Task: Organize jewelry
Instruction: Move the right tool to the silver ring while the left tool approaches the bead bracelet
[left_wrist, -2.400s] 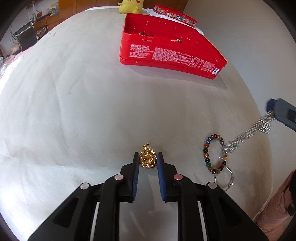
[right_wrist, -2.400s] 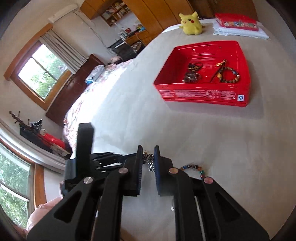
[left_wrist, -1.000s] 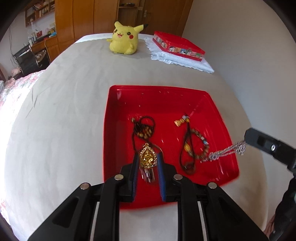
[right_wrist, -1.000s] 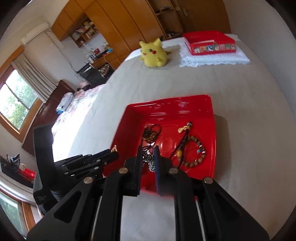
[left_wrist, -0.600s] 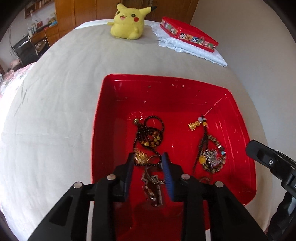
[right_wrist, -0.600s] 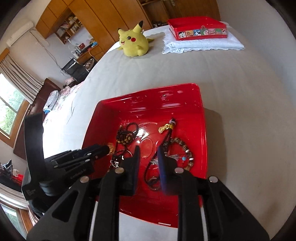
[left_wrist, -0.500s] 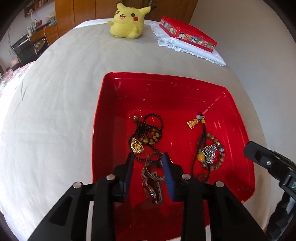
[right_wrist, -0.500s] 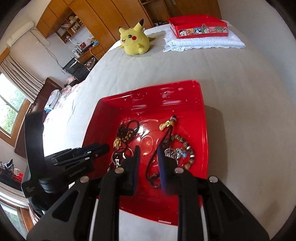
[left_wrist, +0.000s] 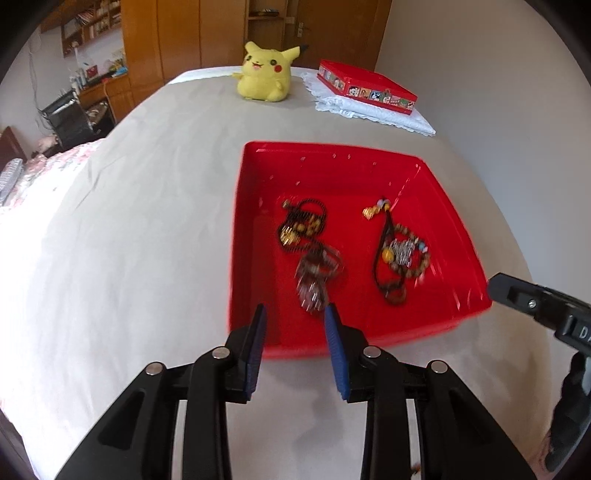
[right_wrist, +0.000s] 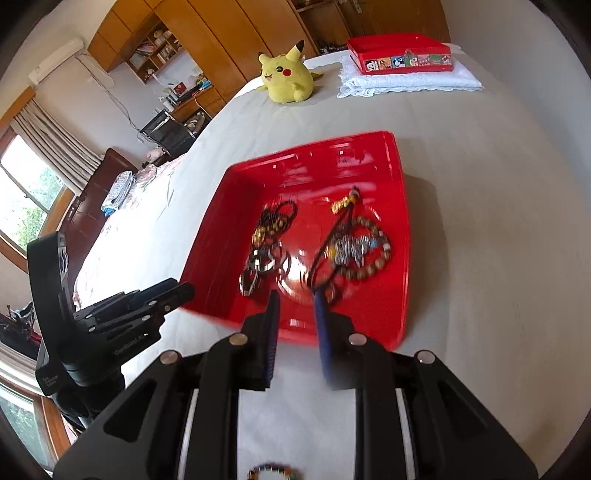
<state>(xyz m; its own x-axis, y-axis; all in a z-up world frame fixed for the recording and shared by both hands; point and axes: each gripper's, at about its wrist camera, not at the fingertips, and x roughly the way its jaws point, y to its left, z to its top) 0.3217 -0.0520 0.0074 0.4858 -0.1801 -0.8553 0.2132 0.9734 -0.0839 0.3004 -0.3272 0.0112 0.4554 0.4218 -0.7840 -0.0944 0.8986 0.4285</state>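
Jewelry: two tangled clusters inside red tray on the bed. Left cluster: dark bead necklace with gold pendant, metal rings nearer the front wall. Right cluster: brown bead bracelet, silver chain, black cord. Multicoloured bead bracelet lies on the sheet outside the tray. Left gripper: jaws parted, holding nothing, before the tray's near wall. Right gripper: jaws parted, holding nothing. Background: yellow plush, red box.
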